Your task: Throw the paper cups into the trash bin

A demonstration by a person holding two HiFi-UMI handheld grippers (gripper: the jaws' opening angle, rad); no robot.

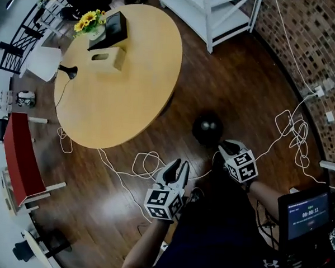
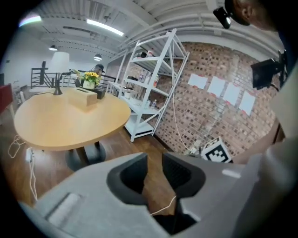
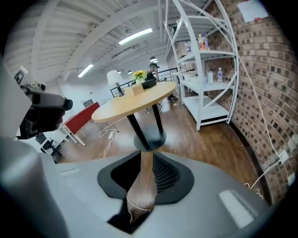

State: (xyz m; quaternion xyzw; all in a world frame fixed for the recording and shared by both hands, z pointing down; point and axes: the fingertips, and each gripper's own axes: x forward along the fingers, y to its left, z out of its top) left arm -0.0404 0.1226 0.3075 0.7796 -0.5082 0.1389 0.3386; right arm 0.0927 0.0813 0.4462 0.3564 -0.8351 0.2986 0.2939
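No paper cup and no trash bin shows in any view. My left gripper (image 1: 177,167) is held low over the dark wood floor, close in front of the person's body. It is open by a narrow gap (image 2: 153,169) through which only floor and a white cable show. My right gripper (image 1: 225,146) is beside it, near the black table base (image 1: 207,129). Its jaws (image 3: 146,169) stand slightly apart with only floor showing between them. Both point toward the round wooden table (image 1: 125,78).
On the table's far end are a wooden tissue box (image 1: 107,59), a black box (image 1: 114,30) and yellow flowers (image 1: 89,21). A white shelf rack (image 1: 213,15) stands by the brick wall (image 1: 307,37). White cables (image 1: 143,163) loop on the floor. A red bench (image 1: 20,156) is at the left.
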